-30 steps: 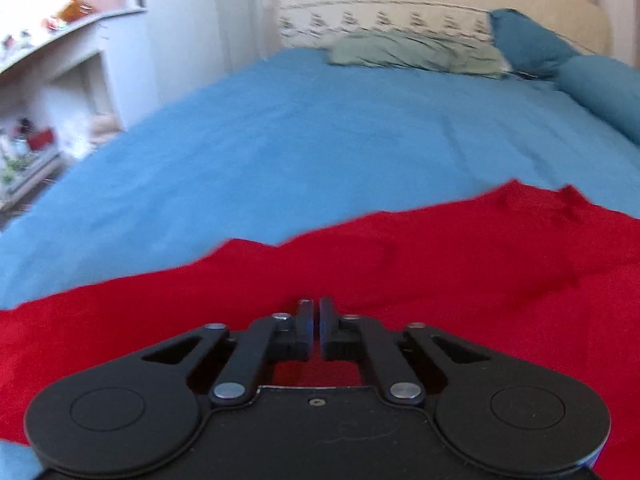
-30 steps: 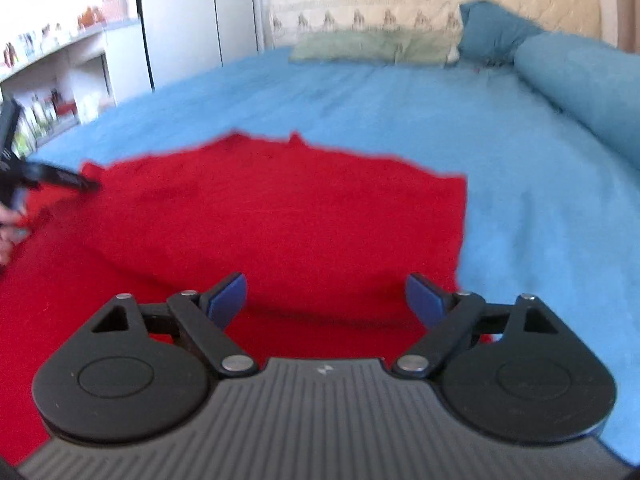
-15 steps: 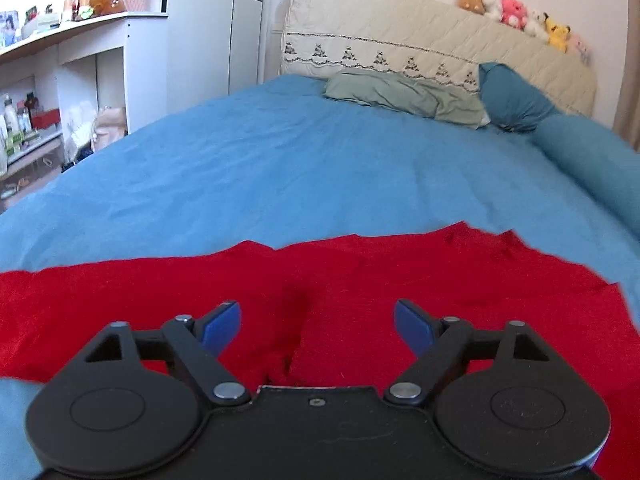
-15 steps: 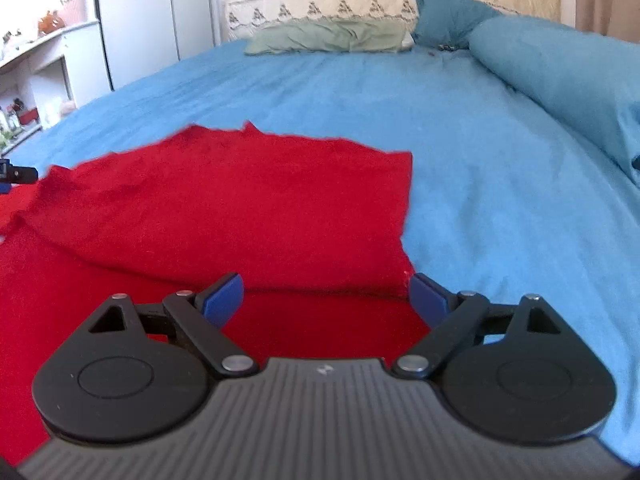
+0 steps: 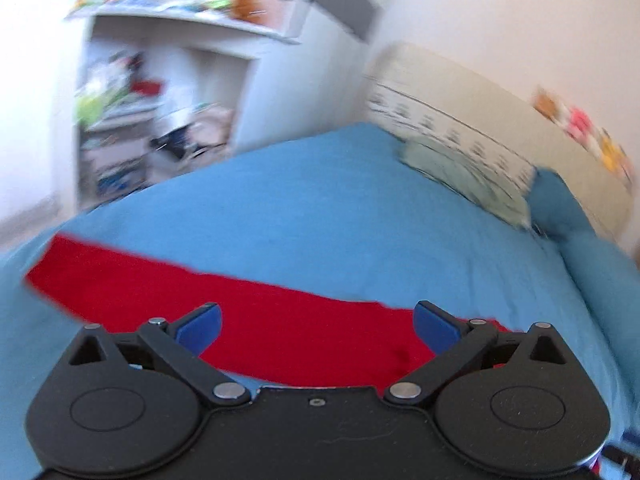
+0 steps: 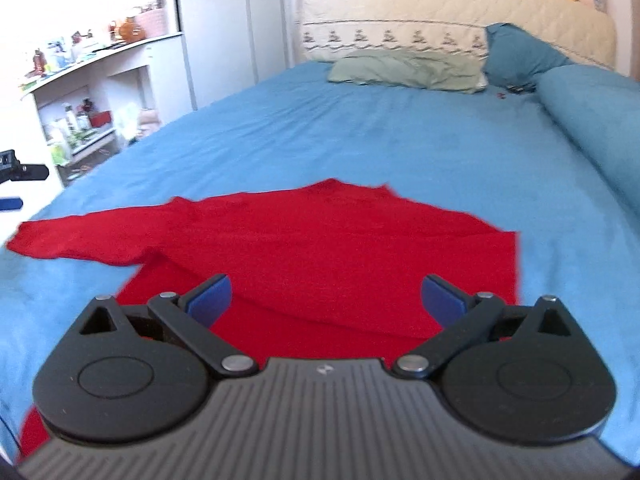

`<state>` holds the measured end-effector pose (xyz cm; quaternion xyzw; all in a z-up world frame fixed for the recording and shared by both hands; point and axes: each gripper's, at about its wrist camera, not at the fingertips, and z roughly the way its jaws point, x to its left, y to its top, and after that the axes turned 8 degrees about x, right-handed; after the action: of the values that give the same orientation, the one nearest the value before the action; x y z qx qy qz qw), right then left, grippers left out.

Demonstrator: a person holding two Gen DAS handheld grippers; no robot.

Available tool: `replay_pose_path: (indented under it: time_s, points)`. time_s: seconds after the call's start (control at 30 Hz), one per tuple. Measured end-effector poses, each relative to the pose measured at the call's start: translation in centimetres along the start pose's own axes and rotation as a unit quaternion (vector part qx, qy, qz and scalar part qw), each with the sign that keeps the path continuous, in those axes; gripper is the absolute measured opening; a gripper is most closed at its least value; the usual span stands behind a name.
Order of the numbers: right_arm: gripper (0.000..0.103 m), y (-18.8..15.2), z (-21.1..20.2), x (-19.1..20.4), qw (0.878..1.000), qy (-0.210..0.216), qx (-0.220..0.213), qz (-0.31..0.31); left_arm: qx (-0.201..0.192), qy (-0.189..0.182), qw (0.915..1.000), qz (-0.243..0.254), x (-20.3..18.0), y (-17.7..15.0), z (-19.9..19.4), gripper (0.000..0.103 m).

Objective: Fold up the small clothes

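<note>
A red long-sleeved top point(image 6: 320, 248) lies flat on the blue bed point(image 6: 360, 136), its right side folded over the body and its left sleeve point(image 6: 80, 240) stretched out to the left. My right gripper point(image 6: 326, 300) is open and empty, raised over the top's near part. My left gripper point(image 5: 316, 326) is open and empty, above the red sleeve point(image 5: 160, 288); this view is blurred. The left gripper's tip point(image 6: 24, 172) shows at the left edge of the right wrist view.
A green pillow point(image 6: 408, 70), a dark blue pillow point(image 6: 516, 56) and a long blue bolster point(image 6: 592, 108) lie at the headboard point(image 6: 440, 8). White shelves point(image 6: 88, 92) and a wardrobe point(image 6: 228, 32) stand left of the bed.
My left gripper opened, let go of the red top, and swung left and up. My right gripper lifted and pulled back, staying open. The top now lies flat with the sleeve out.
</note>
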<state>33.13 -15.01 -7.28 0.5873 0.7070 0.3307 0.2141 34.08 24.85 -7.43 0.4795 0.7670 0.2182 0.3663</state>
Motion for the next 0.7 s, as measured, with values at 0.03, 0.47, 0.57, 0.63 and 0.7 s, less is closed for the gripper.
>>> replay_pose_path:
  time_s: [0.03, 0.47, 0.57, 0.63, 0.7]
  points:
    - [0.103, 0.0, 0.5, 0.9, 1.0, 0.005, 0.004, -0.001, 0.0, 0.003, 0.9997, -0.023, 2.1, 0.1, 0.0, 0.103]
    - [0.103, 0.0, 7.1, 6.7, 0.999, 0.017, 0.034, -0.035, 0.018, 0.083, 0.9853, -0.148, 17.2, -0.1, 6.1, 0.06]
    - [0.103, -0.2, 8.4, 6.7, 0.998, 0.016, 0.04, -0.035, 0.014, 0.092, 0.9873, -0.129, 17.1, 0.6, 7.2, 0.056]
    - [0.103, -0.4, 9.1, 6.8, 0.998, 0.012, 0.041, -0.034, 0.012, 0.103, 0.9864, -0.128, 17.4, 1.2, 8.1, 0.04]
    - [0.103, -0.6, 9.6, 6.7, 0.999, 0.012, 0.043, -0.032, 0.014, 0.123, 0.984, -0.129, 17.5, 1.6, 8.8, 0.005]
